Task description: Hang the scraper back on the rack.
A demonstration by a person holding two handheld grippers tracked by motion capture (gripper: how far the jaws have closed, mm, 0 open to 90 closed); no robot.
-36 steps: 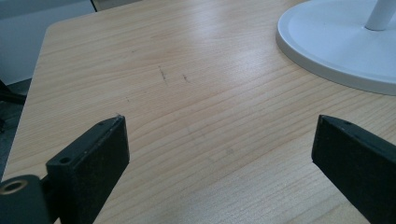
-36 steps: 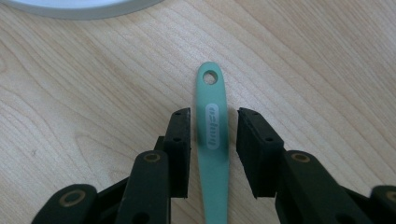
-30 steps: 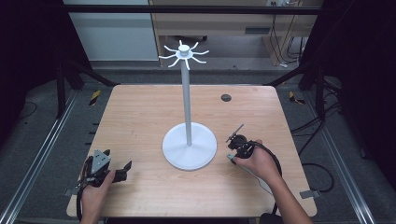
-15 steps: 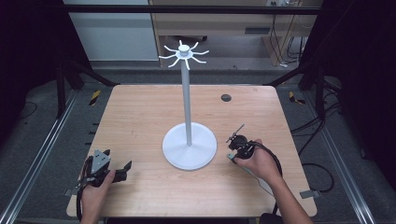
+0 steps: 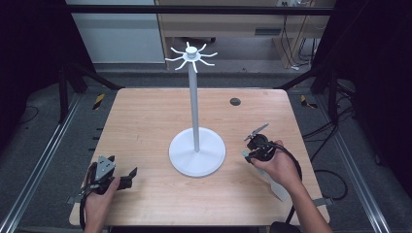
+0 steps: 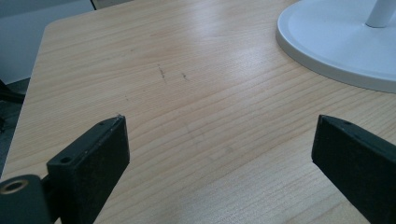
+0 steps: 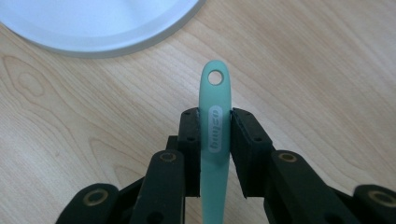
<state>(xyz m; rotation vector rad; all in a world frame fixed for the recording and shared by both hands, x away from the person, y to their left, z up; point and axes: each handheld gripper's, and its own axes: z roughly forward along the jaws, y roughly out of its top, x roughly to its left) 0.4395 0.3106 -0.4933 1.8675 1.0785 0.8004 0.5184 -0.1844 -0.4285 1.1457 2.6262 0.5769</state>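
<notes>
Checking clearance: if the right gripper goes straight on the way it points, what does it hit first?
Probably the white stand base. The right gripper holds a teal handle aimed across bare table toward the base rim; depth is unclear.

The desk (image 5: 145, 121) is showing pale, light-brown wood with fine straight grain and a few darker swirls. The stand (image 5: 197, 145) is showing plain white from its round base to its spoked top. The handle (image 7: 215, 140) is showing mint green, carrying a grey oval label with pale lettering. The fingers (image 7: 189, 140) gripping it are showing matte black, and the left gripper (image 6: 219, 158) is wearing the same black. A small dark round spot (image 5: 235, 101) is showing on the desk.
</notes>
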